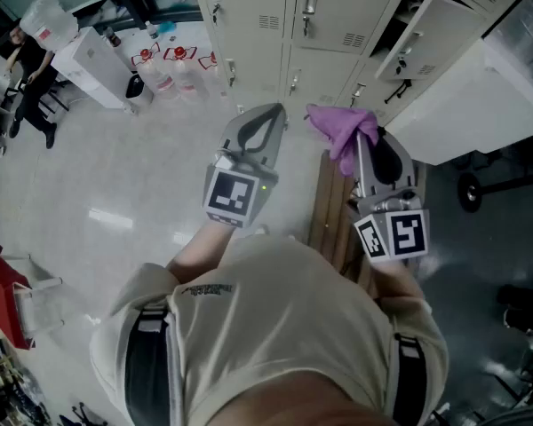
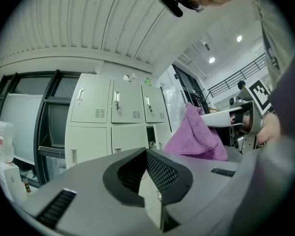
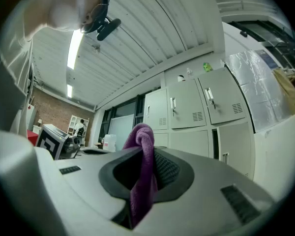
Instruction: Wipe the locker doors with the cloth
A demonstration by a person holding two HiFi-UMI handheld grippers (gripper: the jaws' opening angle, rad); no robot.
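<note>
The purple cloth [image 1: 340,130] is pinched in the right tool [image 1: 369,142]. It sticks out past the tips, in front of the lockers [image 1: 324,11]. In the right gripper view, the cloth [image 3: 141,176] runs down the middle of the right tool [image 3: 146,154], and the jaws squeeze it tight.

The left tool [image 1: 265,115] is just beside it. In the left gripper view, the left tool [image 2: 146,152] has its jaws closed on nothing, and the cloth [image 2: 194,136] shows from the side.

Only the head view shows the open locker door [image 1: 424,32] and the bottles [image 1: 173,82] on the floor [image 1: 115,176].
</note>
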